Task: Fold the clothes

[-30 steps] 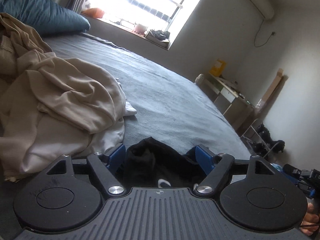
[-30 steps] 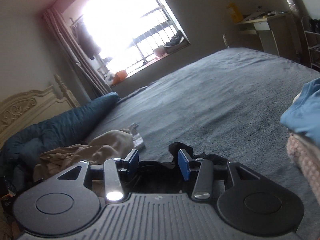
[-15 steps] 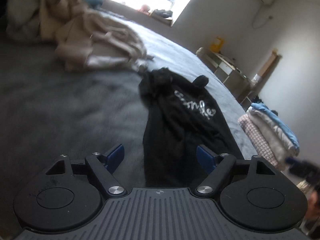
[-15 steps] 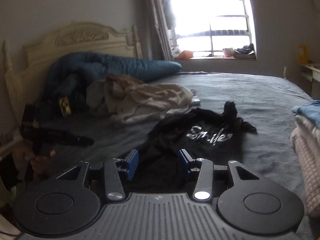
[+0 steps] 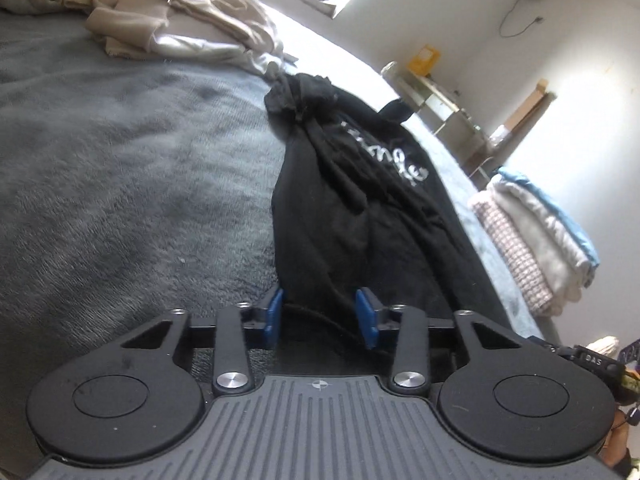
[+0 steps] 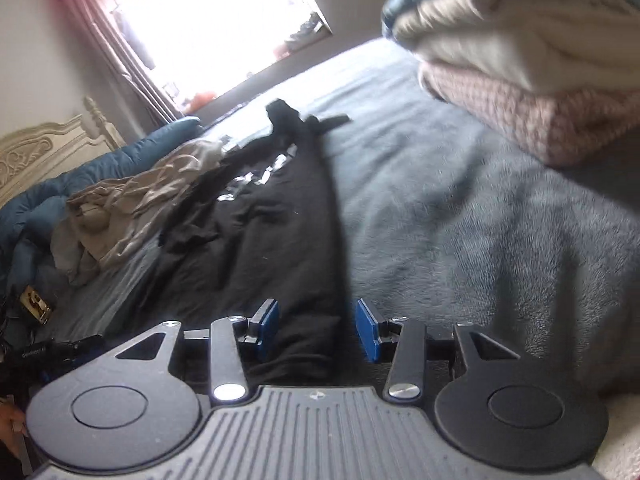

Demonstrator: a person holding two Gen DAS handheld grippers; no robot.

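1. Grippers first: my left gripper [image 5: 320, 312] sits over the near hem of the black T-shirt [image 5: 360, 208]. Jaws closing, fabric between the blue pads; cannot see them pinching it yet.
2. My right gripper [image 6: 316, 328] is at the same hem, other corner. Jaws closing slightly. A rolled edge of black cloth lies between the pads, against the left pad [image 6: 267, 326], with a gap to the right pad [image 6: 367, 330]. Not clamped.
3. T-shirt position: flat but rumpled on the grey bed cover [image 5: 120, 184], running from the grippers away toward 12 o'clock. White lettering [image 5: 396, 160] on the chest, partly creased. Far end bunched into a knot of fabric.
4. Left wrist view, 2 to 3 o'clock: folded stack [image 5: 536, 240] near the bed edge, apart from the shirt. Pink check at the bottom, cream in the middle, blue on top.
5. Same stack in the right wrist view at 1 o'clock, blurred.
6. Beyond the shirt, 10 to 11 o'clock in both views: heap of beige clothes [image 5: 192, 20], unfolded, its edge just beside the shirt's far end.
7. Behind that in the right wrist view: dark blue duvet [image 6: 80, 176], then a cream headboard [image 6: 44, 152].
8. Far end: bright window [image 6: 208, 20] with a curtain [image 6: 116, 52] on its left side.
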